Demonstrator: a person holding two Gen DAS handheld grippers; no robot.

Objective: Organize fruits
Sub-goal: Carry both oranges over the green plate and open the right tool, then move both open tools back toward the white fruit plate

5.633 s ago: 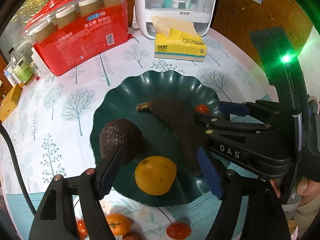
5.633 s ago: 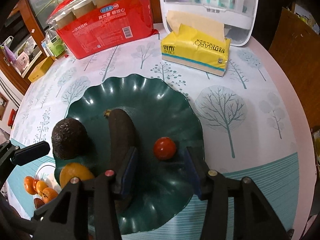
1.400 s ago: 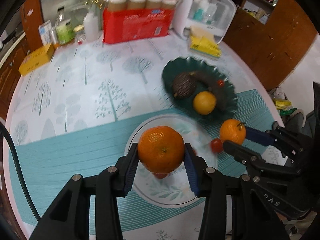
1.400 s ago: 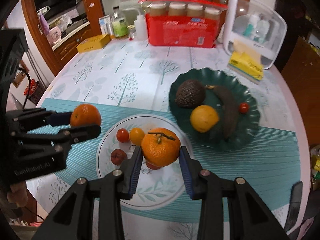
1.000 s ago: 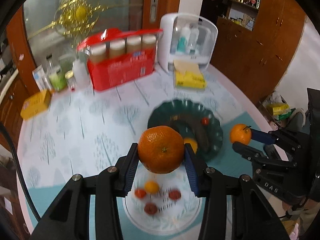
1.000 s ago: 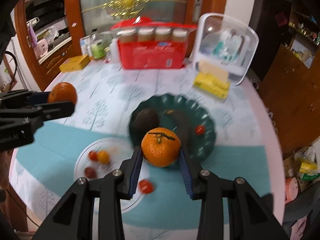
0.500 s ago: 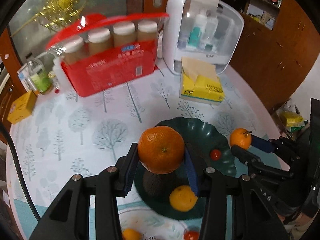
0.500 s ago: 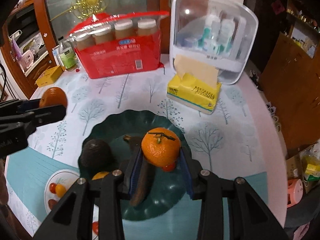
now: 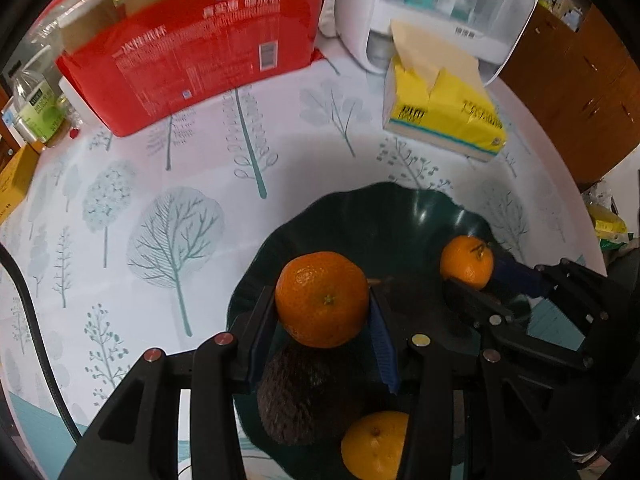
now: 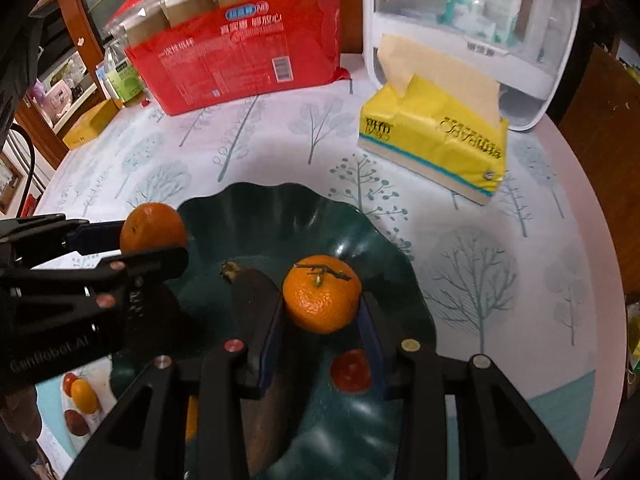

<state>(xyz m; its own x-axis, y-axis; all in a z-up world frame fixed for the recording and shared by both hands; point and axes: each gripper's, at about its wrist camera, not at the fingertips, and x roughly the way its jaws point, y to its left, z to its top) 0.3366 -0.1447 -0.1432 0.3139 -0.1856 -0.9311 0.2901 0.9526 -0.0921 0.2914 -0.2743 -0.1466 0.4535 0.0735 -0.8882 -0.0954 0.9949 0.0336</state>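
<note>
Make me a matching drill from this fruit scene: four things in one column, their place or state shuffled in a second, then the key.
Things:
1. Stemmed orange
2. Tissue pack
3. Small tomato
4. Avocado

Place or state:
A. Lying on the green dish, under the right gripper
B. On the tablecloth beyond the dish, by the white case
C. Held between the right gripper's jaws
D. On the dish, below the left gripper and its orange

Pairs: 1-C, 2-B, 3-A, 4-D

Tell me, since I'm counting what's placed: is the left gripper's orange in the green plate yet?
Not yet. The orange is clamped between the left gripper jaws, held above the green plate and avocado.
</note>
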